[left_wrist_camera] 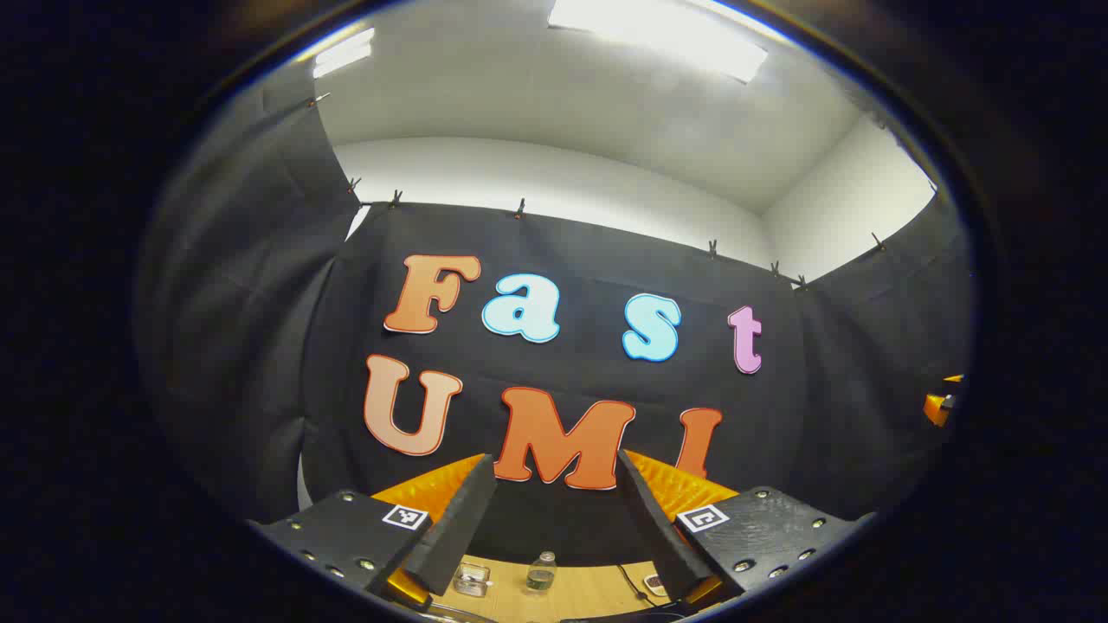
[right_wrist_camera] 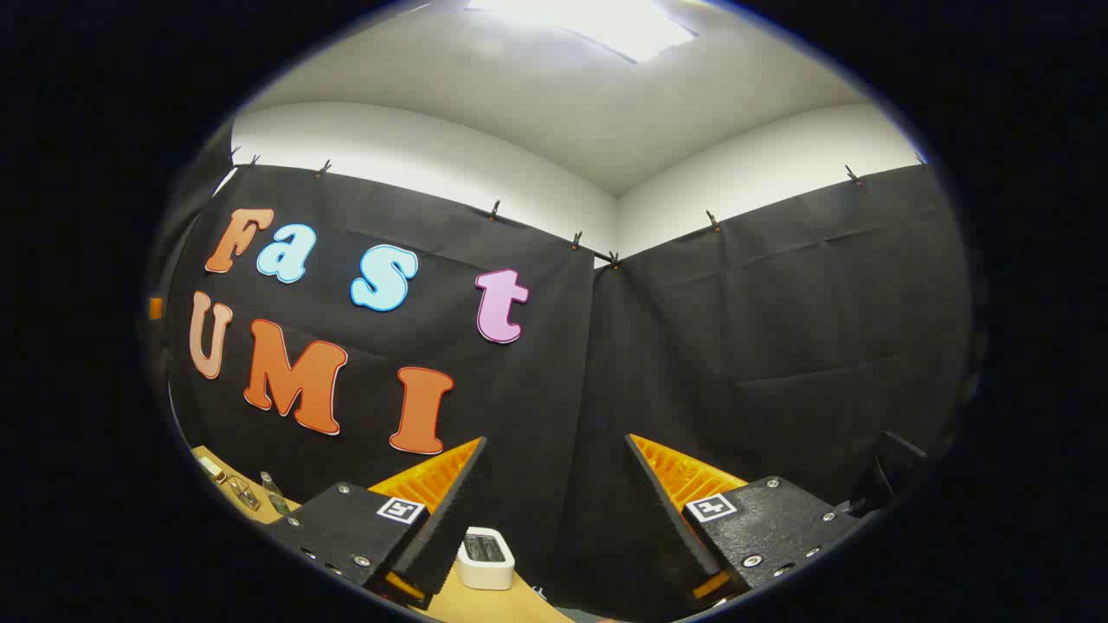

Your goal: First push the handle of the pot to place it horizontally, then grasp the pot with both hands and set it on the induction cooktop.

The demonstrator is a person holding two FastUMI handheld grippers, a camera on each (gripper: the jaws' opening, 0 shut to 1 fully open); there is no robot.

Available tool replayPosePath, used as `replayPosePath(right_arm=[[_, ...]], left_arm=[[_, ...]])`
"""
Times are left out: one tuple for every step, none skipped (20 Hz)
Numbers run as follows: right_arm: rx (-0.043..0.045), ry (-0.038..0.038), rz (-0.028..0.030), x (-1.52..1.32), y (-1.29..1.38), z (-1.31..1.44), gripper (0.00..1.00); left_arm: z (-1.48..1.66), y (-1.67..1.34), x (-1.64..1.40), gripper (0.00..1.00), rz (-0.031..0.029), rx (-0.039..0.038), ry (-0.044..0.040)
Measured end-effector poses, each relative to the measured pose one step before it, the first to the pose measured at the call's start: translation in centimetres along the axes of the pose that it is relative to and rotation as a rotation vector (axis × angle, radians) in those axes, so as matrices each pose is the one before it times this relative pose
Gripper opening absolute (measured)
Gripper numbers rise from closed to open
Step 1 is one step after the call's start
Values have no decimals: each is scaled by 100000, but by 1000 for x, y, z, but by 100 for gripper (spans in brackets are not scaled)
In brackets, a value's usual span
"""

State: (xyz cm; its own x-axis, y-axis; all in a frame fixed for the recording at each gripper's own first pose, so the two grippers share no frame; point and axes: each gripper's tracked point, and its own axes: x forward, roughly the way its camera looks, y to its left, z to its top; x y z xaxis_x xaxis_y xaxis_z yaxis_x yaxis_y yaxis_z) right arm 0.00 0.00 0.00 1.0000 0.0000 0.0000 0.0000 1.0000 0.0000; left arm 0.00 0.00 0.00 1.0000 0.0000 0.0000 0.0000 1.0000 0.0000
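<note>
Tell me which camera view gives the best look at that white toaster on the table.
The right gripper view: the white toaster stands on the table between the open fingers of the right gripper, its top slot visible. The left gripper view shows other small items on the table, none identifiable as it.

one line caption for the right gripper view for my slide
Open tongs raised toward the black cloth wall, with a white toaster on the wooden table below.

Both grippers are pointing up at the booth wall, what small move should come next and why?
Probably tilt both down toward the table. The left gripper and right gripper are open, holding nothing, aimed high at the wall, so the pot must be found first.
</note>
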Motion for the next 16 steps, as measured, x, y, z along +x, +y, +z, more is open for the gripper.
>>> replayPosePath(right_arm=[[-69, -273, 815, 123, -225, -59, 94], [243, -471, 588, 197, -170, 3, 93], [694, -29, 391, 145, -274, -100, 93], [1022, 869, -273, 232, -126, -238, 94], [156, 996, 123, 323, -247, -374, 93], [-221, 172, 962, 182, 132, -172, 94], [205, -398, 1136, 160, 54, -5, 94], [631, -48, 1135, 249, 86, -96, 94], [584, 78, 1158, 111, -33, -205, 94], [-303, -48, 606, 130, 0, -155, 94], [-1488, -76, 267, 255, -265, -387, 94], [-1777, -380, 559, 193, 83, -112, 94], [-765, -532, 999, 129, 162, 32, 94], [312, -208, 1346, 122, 418, -56, 93], [1077, 467, 1202, 76, 385, -304, 94], [1038, 1126, 988, 1, 403, -311, 94]], left_arm=[[638, -282, -150, 89, 465, -1011, -1959], [461, 56, -81, 88, 1195, 35, -1422], [268, -2, -159, 88, 1588, 1049, -826], [48, -101, -287, 88, 1234, 1163, -259], [-50, -318, -333, 89, 735, 423, 124], [-138, -602, -145, 89, 57, -214, 469], [-17, -336, -281, 88, 253, -688, 206], [22, -5, -426, 88, 672, -504, 286], [-131, -119, -271, 88, 904, -351, 140], [-28, 109, -273, 88, 1245, 138, 344], [114, 303, -406, 88, 1608, 861, 195], [25, 304, -353, 89, 1504, 1365, 244], [108, 353, -451, 89, 1479, 1430, -140], [95, 134, -183, 88, 966, 1375, 96], [-88, 88, -259, 88, 761, 1249, 310], [-201, 104, -228, 89, 117, 863, 1012]])
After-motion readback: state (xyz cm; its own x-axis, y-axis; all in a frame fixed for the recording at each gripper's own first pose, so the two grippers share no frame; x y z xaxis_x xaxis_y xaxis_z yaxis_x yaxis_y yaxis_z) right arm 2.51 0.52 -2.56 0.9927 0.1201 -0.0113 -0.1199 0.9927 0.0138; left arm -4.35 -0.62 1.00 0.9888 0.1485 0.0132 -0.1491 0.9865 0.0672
